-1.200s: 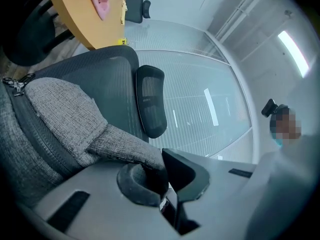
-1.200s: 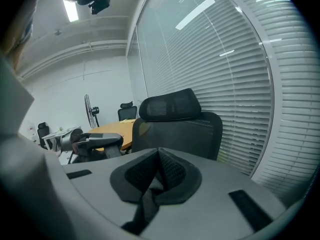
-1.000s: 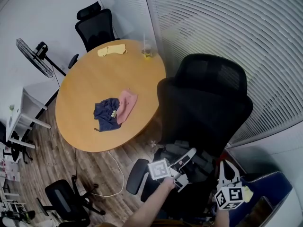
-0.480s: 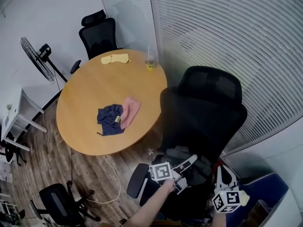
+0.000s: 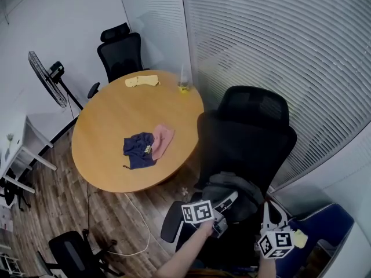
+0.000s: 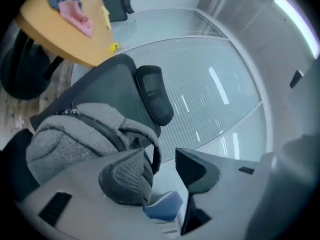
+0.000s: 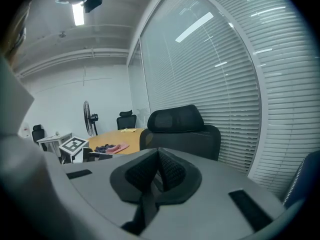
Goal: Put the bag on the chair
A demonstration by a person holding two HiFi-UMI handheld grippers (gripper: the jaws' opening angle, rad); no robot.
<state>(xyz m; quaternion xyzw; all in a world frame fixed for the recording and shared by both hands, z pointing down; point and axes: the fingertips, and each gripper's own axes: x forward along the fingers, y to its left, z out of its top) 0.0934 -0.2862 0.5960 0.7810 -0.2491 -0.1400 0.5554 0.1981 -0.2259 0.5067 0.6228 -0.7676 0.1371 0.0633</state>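
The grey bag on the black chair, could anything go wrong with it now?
1. The left tool is opening right beside the bag's handle loop. When it pulls back, a pad might catch that loop and tug the grey bag along.
2. The bag lies slumped on the seat of the black chair. A bump to the chair could perhaps slide it toward the edge and off.

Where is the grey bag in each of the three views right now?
Head view: the grey bag is at bottom centre, on the seat of the black chair.
Left gripper view: the grey bag is at lower left, against the chair's backrest.
Right gripper view: not in it.
Shared landmark: the chair's headrest.
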